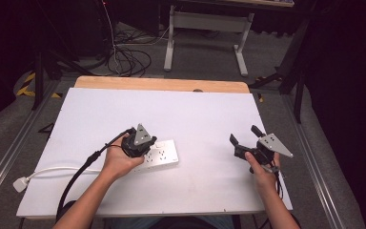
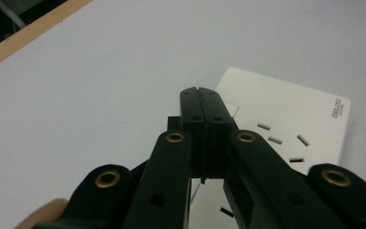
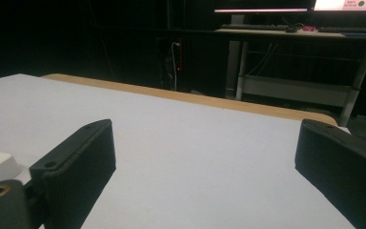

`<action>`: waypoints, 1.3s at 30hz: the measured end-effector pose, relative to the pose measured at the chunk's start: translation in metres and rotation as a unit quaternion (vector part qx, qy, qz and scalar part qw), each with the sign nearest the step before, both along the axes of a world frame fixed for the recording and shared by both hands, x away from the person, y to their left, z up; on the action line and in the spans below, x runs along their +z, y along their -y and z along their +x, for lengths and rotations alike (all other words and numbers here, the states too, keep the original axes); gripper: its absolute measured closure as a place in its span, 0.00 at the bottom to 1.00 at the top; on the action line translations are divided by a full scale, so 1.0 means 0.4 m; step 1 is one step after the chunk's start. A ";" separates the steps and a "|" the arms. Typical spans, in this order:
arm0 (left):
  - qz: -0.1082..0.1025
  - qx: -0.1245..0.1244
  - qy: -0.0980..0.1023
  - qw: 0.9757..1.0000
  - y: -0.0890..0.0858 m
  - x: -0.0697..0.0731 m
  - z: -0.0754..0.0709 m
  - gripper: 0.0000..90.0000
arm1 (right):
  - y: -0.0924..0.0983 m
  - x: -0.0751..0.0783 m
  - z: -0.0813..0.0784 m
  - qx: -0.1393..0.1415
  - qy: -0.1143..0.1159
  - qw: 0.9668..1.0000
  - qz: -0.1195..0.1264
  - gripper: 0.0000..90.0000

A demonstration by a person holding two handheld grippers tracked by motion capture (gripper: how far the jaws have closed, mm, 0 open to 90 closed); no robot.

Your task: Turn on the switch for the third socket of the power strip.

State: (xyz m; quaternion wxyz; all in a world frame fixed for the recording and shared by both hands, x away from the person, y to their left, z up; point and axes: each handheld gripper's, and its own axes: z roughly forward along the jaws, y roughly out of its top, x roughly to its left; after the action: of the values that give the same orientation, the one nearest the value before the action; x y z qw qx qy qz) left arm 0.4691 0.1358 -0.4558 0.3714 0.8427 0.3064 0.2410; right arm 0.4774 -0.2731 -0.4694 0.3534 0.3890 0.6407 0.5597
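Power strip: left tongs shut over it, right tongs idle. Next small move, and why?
Probably bring the right tongs in toward the power strip's free end to steady it. They stand open and apart from it on the bare white board, while the left tongs are shut, tips over the strip's face near its sockets.

My left black two-jaw tongs (image 1: 145, 139) point down and away from me, jaws pressed flat together with nothing between them. My left hand (image 1: 117, 161) wraps their body, forearm angling in from the near edge. My right black two-jaw tongs (image 1: 244, 137) sit level, jaws spread wide, right hand (image 1: 262, 168) gripping from behind.
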 end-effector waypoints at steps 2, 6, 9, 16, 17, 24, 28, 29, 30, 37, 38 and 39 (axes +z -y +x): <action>0.001 0.000 -0.003 1.000 0.000 -0.001 0.002 1.00 | 0.000 0.000 0.001 0.001 0.001 1.000 -0.001 0.08; 0.015 -0.006 -0.010 1.000 0.013 0.001 0.015 1.00 | -0.001 -0.001 0.001 0.002 0.001 1.000 -0.001 0.08; 0.022 -0.009 -0.020 1.000 0.034 0.004 0.028 1.00 | -0.001 -0.001 0.000 0.001 0.001 1.000 -0.002 0.08; 0.038 -0.012 -0.043 0.998 0.044 -0.008 0.041 1.00 | 0.004 0.001 0.000 -0.001 0.002 1.000 -0.001 0.08; 0.035 -0.011 -0.043 0.998 0.043 -0.007 0.040 1.00 | 0.004 0.001 0.000 -0.001 0.003 1.000 -0.001 0.08; 0.036 -0.016 -0.048 0.998 0.046 -0.011 0.041 1.00 | 0.001 0.001 -0.001 0.000 0.003 1.000 -0.001 0.08; 0.038 -0.017 -0.050 0.998 0.048 -0.014 0.044 1.00 | 0.002 0.001 -0.001 -0.001 0.003 1.000 -0.001 0.08; 0.037 -0.017 -0.049 0.998 0.049 -0.016 0.044 1.00 | 0.003 0.002 -0.001 -0.001 0.003 1.000 -0.001 0.08; 0.038 -0.019 -0.053 0.998 0.050 -0.017 0.046 1.00 | 0.002 0.002 -0.002 -0.001 0.002 1.000 0.000 0.08; 0.036 -0.022 -0.055 0.998 0.052 -0.018 0.045 1.00 | 0.003 0.002 -0.002 -0.001 0.005 1.000 0.000 0.08; 0.036 -0.024 -0.055 0.998 0.053 -0.018 0.045 1.00 | 0.003 0.003 -0.002 -0.001 0.006 1.000 0.000 0.08; 0.039 -0.024 -0.054 0.997 0.054 -0.019 0.044 1.00 | 0.003 0.003 -0.002 -0.001 0.006 1.000 0.000 0.08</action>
State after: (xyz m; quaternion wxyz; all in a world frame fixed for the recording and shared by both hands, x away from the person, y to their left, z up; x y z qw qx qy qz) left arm 0.4867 0.1141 -0.4632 0.3271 0.8754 0.2961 0.1976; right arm 0.4768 -0.2745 -0.4683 0.3577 0.3862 0.6383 0.5617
